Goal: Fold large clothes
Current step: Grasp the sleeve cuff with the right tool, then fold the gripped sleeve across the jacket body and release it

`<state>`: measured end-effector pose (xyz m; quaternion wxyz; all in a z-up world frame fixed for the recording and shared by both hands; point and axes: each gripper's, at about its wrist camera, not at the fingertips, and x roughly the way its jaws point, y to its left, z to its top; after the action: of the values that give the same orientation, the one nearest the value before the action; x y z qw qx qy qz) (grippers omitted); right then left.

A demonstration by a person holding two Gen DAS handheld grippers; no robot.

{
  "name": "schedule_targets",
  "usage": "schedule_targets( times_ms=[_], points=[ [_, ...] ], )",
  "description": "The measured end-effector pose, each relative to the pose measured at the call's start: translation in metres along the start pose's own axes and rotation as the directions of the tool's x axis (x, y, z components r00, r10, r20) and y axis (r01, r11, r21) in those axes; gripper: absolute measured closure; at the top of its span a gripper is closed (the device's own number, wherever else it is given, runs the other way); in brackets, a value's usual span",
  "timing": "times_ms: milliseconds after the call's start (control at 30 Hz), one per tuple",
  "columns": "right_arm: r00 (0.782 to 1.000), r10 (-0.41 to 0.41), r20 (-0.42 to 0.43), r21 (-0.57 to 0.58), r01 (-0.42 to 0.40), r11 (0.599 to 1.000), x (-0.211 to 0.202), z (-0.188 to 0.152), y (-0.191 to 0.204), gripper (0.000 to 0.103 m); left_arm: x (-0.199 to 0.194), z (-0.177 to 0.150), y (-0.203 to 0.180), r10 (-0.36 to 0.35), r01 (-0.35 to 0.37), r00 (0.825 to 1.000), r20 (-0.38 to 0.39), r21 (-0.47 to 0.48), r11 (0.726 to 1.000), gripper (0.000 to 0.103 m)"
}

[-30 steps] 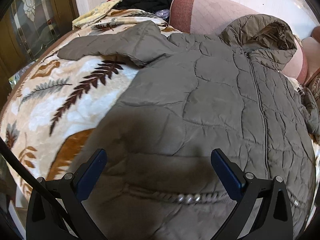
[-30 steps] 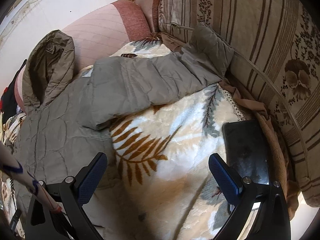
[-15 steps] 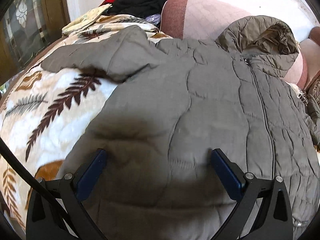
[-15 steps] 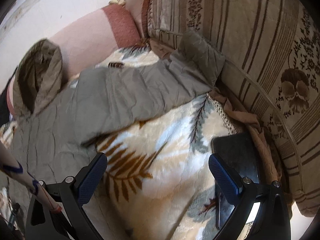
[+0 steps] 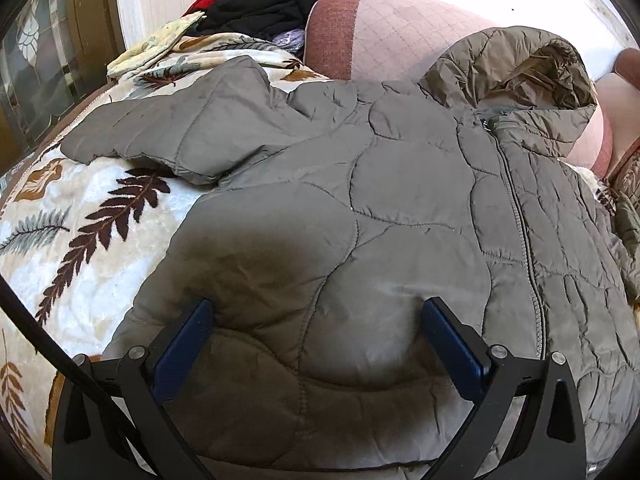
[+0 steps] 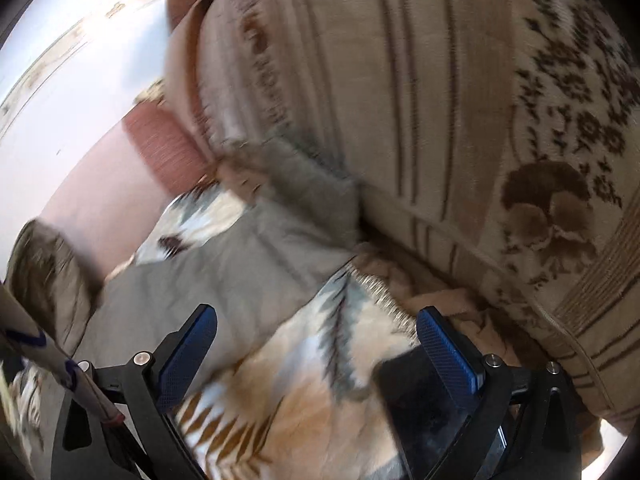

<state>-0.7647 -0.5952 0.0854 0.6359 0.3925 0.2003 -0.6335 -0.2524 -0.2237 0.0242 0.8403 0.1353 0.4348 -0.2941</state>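
Note:
A grey-green quilted hooded jacket (image 5: 400, 200) lies front up and zipped on a leaf-patterned blanket (image 5: 80, 240). Its hood (image 5: 520, 68) rests against a pink cushion, and one sleeve (image 5: 180, 132) stretches out to the left. My left gripper (image 5: 318, 320) is open, its blue fingertips pressing into the jacket's lower body with fabric bulging between them. In the blurred right wrist view the other sleeve (image 6: 240, 264) runs toward a striped floral cushion (image 6: 440, 120). My right gripper (image 6: 316, 332) is open above the blanket, just short of that sleeve, with nothing between its fingers.
A dark phone (image 6: 432, 408) lies on the blanket under my right gripper's right finger. A pile of black and red clothes (image 5: 272, 8) sits at the far end behind the pink cushion (image 5: 400, 32). A wooden glass-panelled door (image 5: 48, 60) stands at the left.
My left gripper has moved forward and down over the jacket's hem onto its body. My right gripper has swung fast to the right, toward the sleeve's end and the floral cushion.

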Motion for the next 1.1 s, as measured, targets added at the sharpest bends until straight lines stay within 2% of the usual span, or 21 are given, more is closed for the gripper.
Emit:
schedule_targets(
  times_ms=[100,200,333,433,533,600,633,667,700,733,800,933,1100],
  points=[
    [0.996,-0.062,0.062,-0.038,0.065,0.997,0.006,0.006,0.0,0.005,0.001,-0.001,-0.002,0.0,0.0,1.0,0.001,0.01,1.0,0.0],
    [0.995,-0.07,0.072,-0.041,0.073,0.996,0.018,0.018,-0.004,0.007,0.001,0.0,-0.005,0.002,-0.002,1.0,0.002,0.02,1.0,0.0],
    [0.996,-0.076,0.049,-0.043,0.078,0.996,0.041,0.031,-0.012,0.017,0.002,0.0,-0.005,-0.002,0.002,1.0,0.002,0.02,1.0,0.0],
    [0.998,-0.052,0.042,-0.048,0.054,0.997,0.056,0.036,-0.012,0.02,0.002,0.0,-0.005,0.0,0.0,1.0,0.002,0.021,1.0,0.0],
    [0.996,-0.075,0.047,-0.076,0.078,0.994,0.068,0.037,-0.004,0.021,0.003,0.0,-0.005,0.0,0.0,1.0,0.004,0.023,1.0,0.0],
    [0.996,-0.071,0.053,-0.074,0.075,0.994,0.077,0.04,-0.001,0.028,0.003,0.0,-0.006,0.001,-0.001,1.0,0.003,0.026,1.0,0.0],
    [0.995,-0.082,0.052,-0.081,0.086,0.993,0.082,0.042,0.001,0.042,0.004,0.0,-0.006,0.001,-0.001,1.0,0.004,0.027,1.0,0.0],
    [0.995,-0.091,0.043,-0.093,0.095,0.991,0.089,0.044,0.003,0.071,0.004,0.001,-0.006,0.001,-0.001,1.0,0.004,0.028,1.0,0.0],
    [0.994,-0.102,0.024,-0.099,0.104,0.99,0.096,0.047,0.004,0.079,0.005,0.001,-0.006,0.001,-0.001,1.0,0.003,0.029,1.0,0.0],
    [0.994,-0.107,0.017,-0.089,0.108,0.99,0.098,0.048,0.002,0.081,0.005,0.001,-0.006,0.0,0.0,1.0,0.003,0.03,1.0,0.0],
    [0.997,-0.064,0.038,-0.056,0.067,0.996,0.092,0.048,-0.003,0.085,0.006,0.002,-0.006,-0.002,0.002,1.0,0.003,0.029,1.0,0.0],
    [0.993,-0.06,0.099,-0.114,0.071,0.991,0.068,0.041,0.004,0.087,0.006,0.002,-0.007,-0.004,0.004,1.0,0.003,0.029,1.0,0.0],
    [0.992,0.001,0.126,-0.112,0.014,0.994,0.031,0.039,0.015,0.088,0.004,0.002,-0.006,-0.02,0.02,1.0,-0.003,0.019,1.0,0.0]
  ],
)
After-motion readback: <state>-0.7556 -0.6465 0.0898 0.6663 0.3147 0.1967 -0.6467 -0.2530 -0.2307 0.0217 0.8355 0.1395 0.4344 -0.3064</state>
